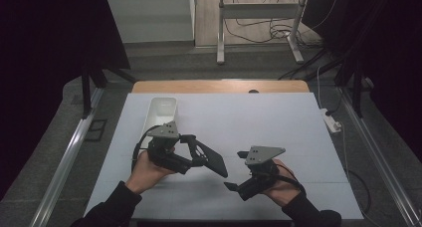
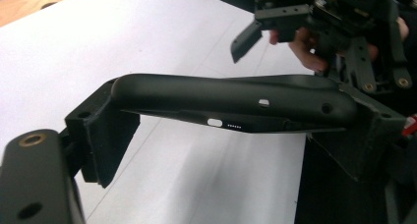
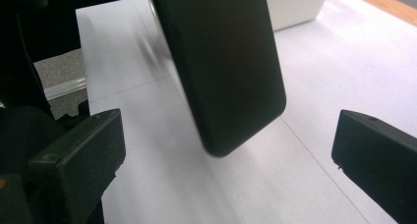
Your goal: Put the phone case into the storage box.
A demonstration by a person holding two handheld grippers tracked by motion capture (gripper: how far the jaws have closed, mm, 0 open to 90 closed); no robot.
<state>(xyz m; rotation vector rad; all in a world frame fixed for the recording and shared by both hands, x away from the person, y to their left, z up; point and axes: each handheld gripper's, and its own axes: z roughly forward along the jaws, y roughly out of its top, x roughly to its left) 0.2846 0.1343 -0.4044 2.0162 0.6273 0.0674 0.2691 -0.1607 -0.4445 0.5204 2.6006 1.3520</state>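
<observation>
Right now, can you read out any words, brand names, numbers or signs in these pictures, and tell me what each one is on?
No text can be read.
Black phone held in the left claw: a small row of pale marks on its edge, too small to read.
White bin, white mat, right claw: no markings seen.

A white sheet [image 1: 278, 132] covers most of the desk [image 1: 219, 86] — bare wood shows along the far edge. A long white tray [image 1: 162, 111] lies on the sheet near its far left corner, its length running away from the near side. On the floor off the right edge of the desk sits a white power strip [image 1: 332, 122]. Farther back, on a wooden floor, stands a metal frame [image 1: 259, 18] — loose cables [image 1: 263, 30] trail between its legs
</observation>
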